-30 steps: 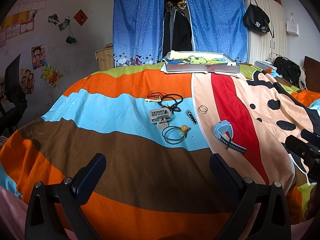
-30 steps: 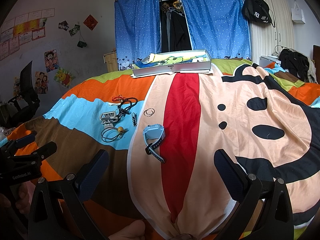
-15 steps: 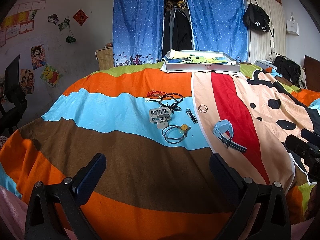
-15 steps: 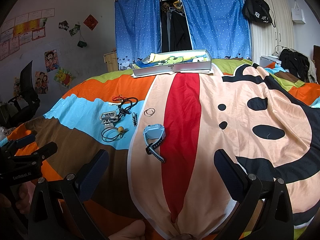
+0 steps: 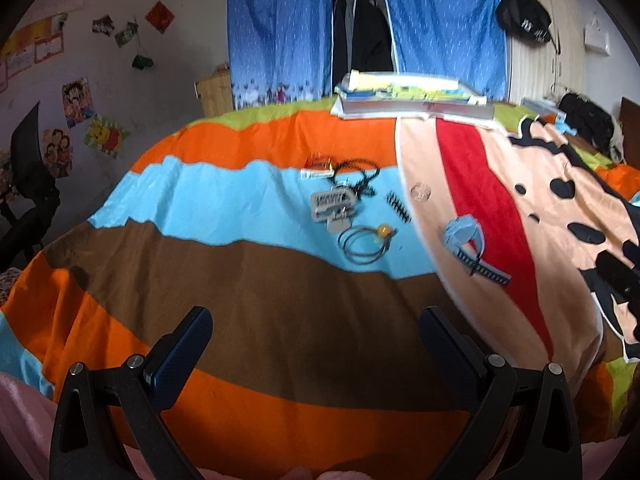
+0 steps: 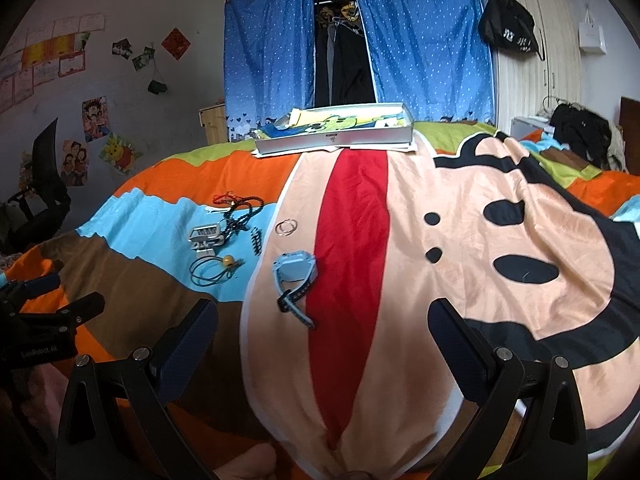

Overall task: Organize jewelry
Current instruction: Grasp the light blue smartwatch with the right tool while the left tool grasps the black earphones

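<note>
Jewelry lies on the striped bed cover: a blue watch (image 5: 468, 246) (image 6: 294, 276), a grey hair clip (image 5: 334, 204) (image 6: 208, 236), a black cord with a yellow bead (image 5: 366, 240) (image 6: 214, 270), a black bead necklace (image 5: 356, 176) (image 6: 240, 216), a black comb clip (image 5: 398, 208) (image 6: 256, 240) and thin rings (image 5: 420, 192) (image 6: 287, 227). A grey box (image 5: 416, 104) (image 6: 334, 134) sits at the far edge. My left gripper (image 5: 316, 344) is open and empty, short of the items. My right gripper (image 6: 320, 336) is open and empty, just short of the watch.
Blue curtains (image 6: 424, 40) and hanging clothes stand behind the bed. A black office chair (image 5: 28, 184) is at the left. A black bag (image 6: 508, 32) hangs on the wardrobe at the right. Dark clothes (image 5: 592, 124) lie at the bed's right edge.
The left wrist view has shifted slightly and is blurred, so the left gripper is moving. The right gripper has barely moved. Both stay open.
</note>
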Action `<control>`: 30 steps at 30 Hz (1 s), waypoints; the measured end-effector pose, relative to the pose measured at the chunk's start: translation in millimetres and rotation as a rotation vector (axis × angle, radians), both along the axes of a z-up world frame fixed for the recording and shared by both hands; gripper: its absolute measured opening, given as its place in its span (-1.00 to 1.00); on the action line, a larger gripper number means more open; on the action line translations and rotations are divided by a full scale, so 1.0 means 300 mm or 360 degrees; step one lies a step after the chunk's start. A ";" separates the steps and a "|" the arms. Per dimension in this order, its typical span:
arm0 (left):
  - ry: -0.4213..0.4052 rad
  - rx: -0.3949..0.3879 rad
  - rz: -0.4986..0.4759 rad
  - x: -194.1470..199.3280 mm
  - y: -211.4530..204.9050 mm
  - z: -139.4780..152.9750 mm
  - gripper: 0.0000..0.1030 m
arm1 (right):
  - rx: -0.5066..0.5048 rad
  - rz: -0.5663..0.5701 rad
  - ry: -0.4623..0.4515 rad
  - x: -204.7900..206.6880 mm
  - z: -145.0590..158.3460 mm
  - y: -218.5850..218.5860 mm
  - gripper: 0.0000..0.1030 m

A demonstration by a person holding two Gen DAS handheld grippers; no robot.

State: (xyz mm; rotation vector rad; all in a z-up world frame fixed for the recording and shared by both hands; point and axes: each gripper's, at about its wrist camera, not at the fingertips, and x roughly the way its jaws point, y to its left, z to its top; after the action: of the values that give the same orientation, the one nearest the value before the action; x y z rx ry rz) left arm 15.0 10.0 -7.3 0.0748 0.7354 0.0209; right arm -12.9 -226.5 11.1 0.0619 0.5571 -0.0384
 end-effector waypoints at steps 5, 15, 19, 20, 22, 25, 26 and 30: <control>0.0118 -0.0050 -0.0004 0.059 0.039 0.012 1.00 | -0.0016 0.0030 -0.0009 0.025 0.020 -0.016 0.98; 0.0329 -0.0114 -0.0183 0.263 0.051 0.000 1.00 | -0.0012 0.0198 0.0197 0.210 -0.012 -0.011 0.98; 0.0361 -0.0103 -0.0299 0.361 0.030 -0.045 1.00 | -0.0062 0.0272 0.0260 0.299 -0.068 0.004 0.98; 0.0382 -0.0105 -0.0321 0.388 0.025 -0.062 1.00 | -0.0072 0.0290 0.0270 0.319 -0.075 0.009 0.98; 0.0405 -0.0105 -0.0340 0.431 0.016 -0.095 1.00 | -0.0086 0.0338 0.0289 0.353 -0.096 0.019 0.98; 0.0452 -0.0084 -0.0342 0.495 -0.003 -0.163 1.00 | -0.0048 0.0365 0.0330 0.405 -0.135 0.018 0.98; 0.0472 -0.0084 -0.0344 0.508 -0.007 -0.180 0.91 | -0.0029 0.0372 0.0341 0.416 -0.141 0.014 0.98; 0.0513 -0.0100 -0.0385 0.554 -0.030 -0.228 0.76 | 0.0049 0.0427 0.0375 0.480 -0.186 0.009 0.98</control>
State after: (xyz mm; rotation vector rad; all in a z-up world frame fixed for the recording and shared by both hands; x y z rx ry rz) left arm 181.2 0.8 -75.7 0.1081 1.0439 -0.2499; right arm 131.0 -223.9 -44.8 0.0121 0.7976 0.2266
